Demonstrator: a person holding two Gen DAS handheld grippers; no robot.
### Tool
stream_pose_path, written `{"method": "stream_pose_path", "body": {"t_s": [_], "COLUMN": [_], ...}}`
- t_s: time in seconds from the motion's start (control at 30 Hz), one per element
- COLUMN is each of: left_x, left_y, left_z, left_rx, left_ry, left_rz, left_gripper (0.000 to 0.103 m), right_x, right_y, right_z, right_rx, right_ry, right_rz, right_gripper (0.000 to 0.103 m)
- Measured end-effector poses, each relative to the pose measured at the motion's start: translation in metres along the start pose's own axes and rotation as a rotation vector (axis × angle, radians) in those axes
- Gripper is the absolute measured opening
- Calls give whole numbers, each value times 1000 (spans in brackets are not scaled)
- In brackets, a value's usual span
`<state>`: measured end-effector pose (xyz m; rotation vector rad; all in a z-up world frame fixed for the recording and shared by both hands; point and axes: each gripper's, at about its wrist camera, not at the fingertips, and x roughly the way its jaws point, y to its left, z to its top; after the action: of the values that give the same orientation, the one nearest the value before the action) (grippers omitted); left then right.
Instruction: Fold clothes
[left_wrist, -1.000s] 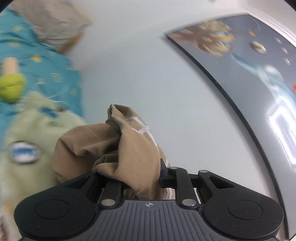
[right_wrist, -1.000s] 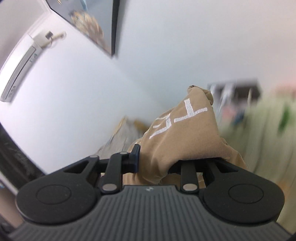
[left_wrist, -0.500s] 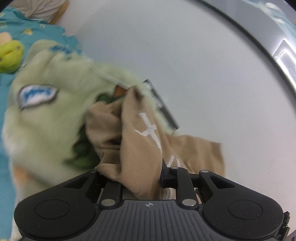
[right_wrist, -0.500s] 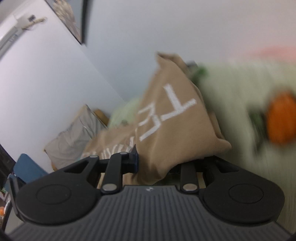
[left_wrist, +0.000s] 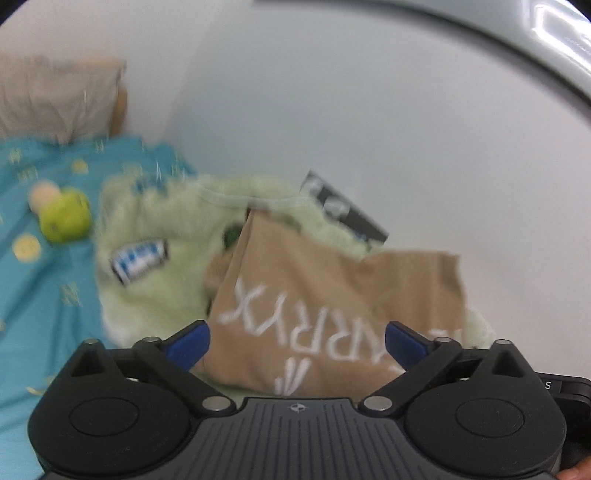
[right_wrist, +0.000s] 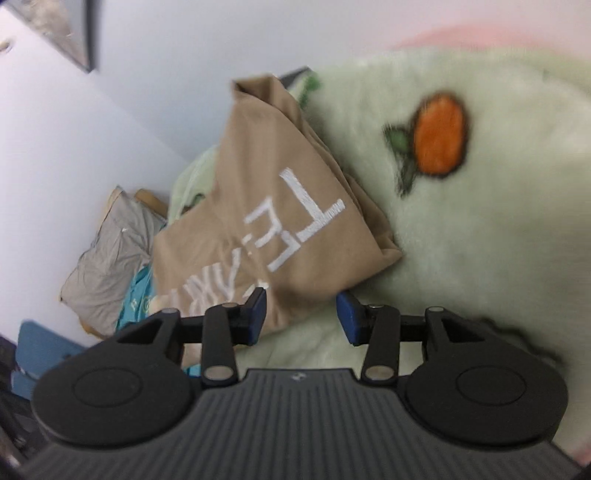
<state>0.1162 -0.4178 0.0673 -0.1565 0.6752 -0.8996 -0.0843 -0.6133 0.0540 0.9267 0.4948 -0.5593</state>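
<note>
A tan garment with white lettering (left_wrist: 332, 295) lies folded on a fluffy pale green blanket (left_wrist: 166, 288). It also shows in the right wrist view (right_wrist: 273, 221), lying on the same blanket (right_wrist: 480, 240). My left gripper (left_wrist: 297, 345) is open and empty, its blue-padded jaws spread wide just in front of the garment's near edge. My right gripper (right_wrist: 301, 319) is open and empty too, close to the garment's near corner.
A teal patterned sheet (left_wrist: 37, 280) with a yellow-green toy (left_wrist: 64, 218) lies to the left. A grey pillow (right_wrist: 110, 254) and a beige pillow (left_wrist: 55, 99) sit by the white wall. A dark printed item (left_wrist: 343, 210) pokes out behind the blanket.
Both grippers held the tan garment up in the air, brought it down onto the green blanket, then opened and let it go. It now lies flat.
</note>
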Motion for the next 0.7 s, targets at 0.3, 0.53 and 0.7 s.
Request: {"method": "stream_pose_path", "body": {"t_s": [0.3, 0.53, 0.7], "left_x": [-148, -216, -237], "left_y": [-43, -46, -44], "left_z": [-17, -49, -72], "left_rx": [129, 213, 243], "left_ry": [-184, -301, -347], "left_rz": [96, 166, 179], "left_gripper": [103, 103, 103], "right_x": [-108, -150, -153], "right_y": [42, 58, 60], "right_z": [-17, -61, -94], "right_rx": [-277, -483, -570], "right_ry": [-187, -386, -475], "right_rz": [128, 125, 133], "right_gripper": [87, 88, 88]}}
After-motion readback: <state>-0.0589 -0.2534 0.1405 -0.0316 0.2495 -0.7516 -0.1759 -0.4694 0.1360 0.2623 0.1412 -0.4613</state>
